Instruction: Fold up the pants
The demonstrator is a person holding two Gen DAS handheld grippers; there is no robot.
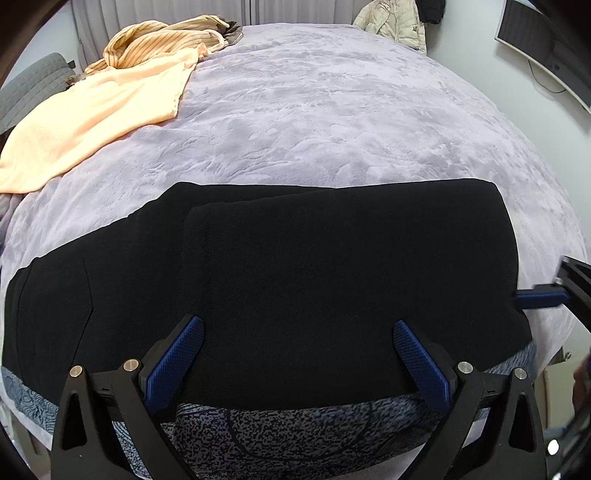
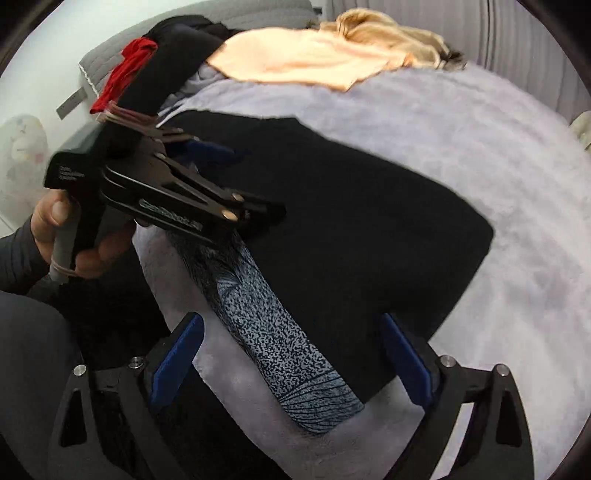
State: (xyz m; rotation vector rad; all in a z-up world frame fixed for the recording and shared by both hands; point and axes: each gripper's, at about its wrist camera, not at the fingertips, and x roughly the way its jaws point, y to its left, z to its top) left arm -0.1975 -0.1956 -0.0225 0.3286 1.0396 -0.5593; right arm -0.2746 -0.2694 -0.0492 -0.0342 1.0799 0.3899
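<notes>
Black pants [image 1: 295, 280] lie folded on the lavender bed cover [image 1: 332, 122], with a speckled grey-blue band [image 1: 295, 432] along the near edge. My left gripper [image 1: 295, 354] is open and empty, its jaws spread just above the near edge of the pants. My right gripper [image 2: 291, 354] is open and empty over the pants' corner [image 2: 351, 240] and the speckled band [image 2: 280, 350]. The right gripper's blue fingertip [image 1: 541, 298] shows at the pants' right edge in the left wrist view. The left gripper [image 2: 236, 184], held by a hand, shows in the right wrist view.
A peach blanket [image 1: 85, 122] and striped yellow cloth [image 1: 162, 40] lie at the far left of the bed. A beige jacket [image 1: 395, 22] hangs at the far side. A monitor [image 1: 546, 48] is on the right wall. Red and black clothes [image 2: 147, 62] are piled by a grey headboard.
</notes>
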